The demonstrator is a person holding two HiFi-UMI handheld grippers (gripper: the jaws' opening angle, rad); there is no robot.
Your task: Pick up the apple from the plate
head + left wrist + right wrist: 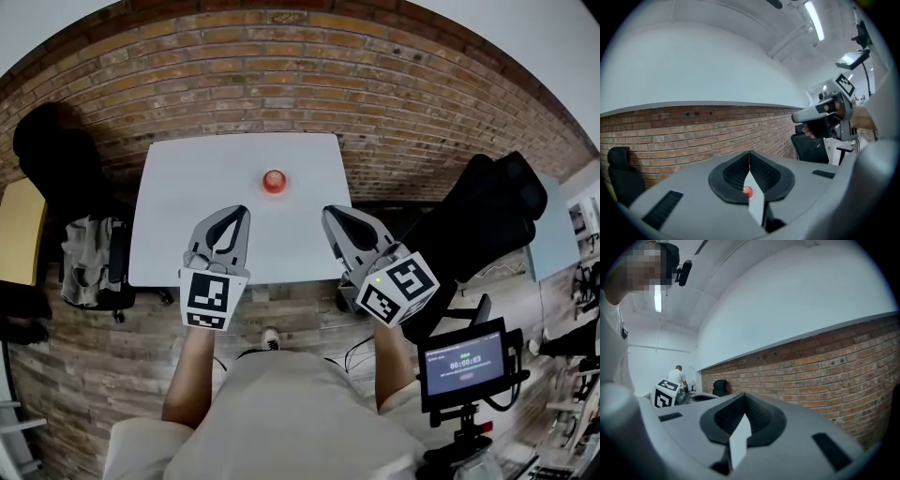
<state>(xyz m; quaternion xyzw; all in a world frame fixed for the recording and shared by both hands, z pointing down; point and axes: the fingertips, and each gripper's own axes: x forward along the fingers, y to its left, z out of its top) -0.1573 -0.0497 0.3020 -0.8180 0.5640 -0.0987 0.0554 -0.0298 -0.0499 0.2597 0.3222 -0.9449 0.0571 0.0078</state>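
Note:
A small red apple (273, 180) sits near the middle of the white table (187, 187), toward its far side. The plate under it shows only as a thin reddish rim. My left gripper (243, 210) hovers over the table's near half, shut and empty, pointing at the apple from a short way off. My right gripper (327, 213) is beside it at the right, also shut and empty. In the left gripper view the apple (747, 190) shows low behind the closed jaws of the left gripper (749, 153). The right gripper view shows only the closed right gripper (744, 394) and brick wall.
A black office chair (478, 220) stands right of the table, another black chair (52, 150) at the left with a grey cloth bundle (89, 248) by it. A small timer screen (464, 364) is at lower right. A yellow tabletop (19, 230) lies far left.

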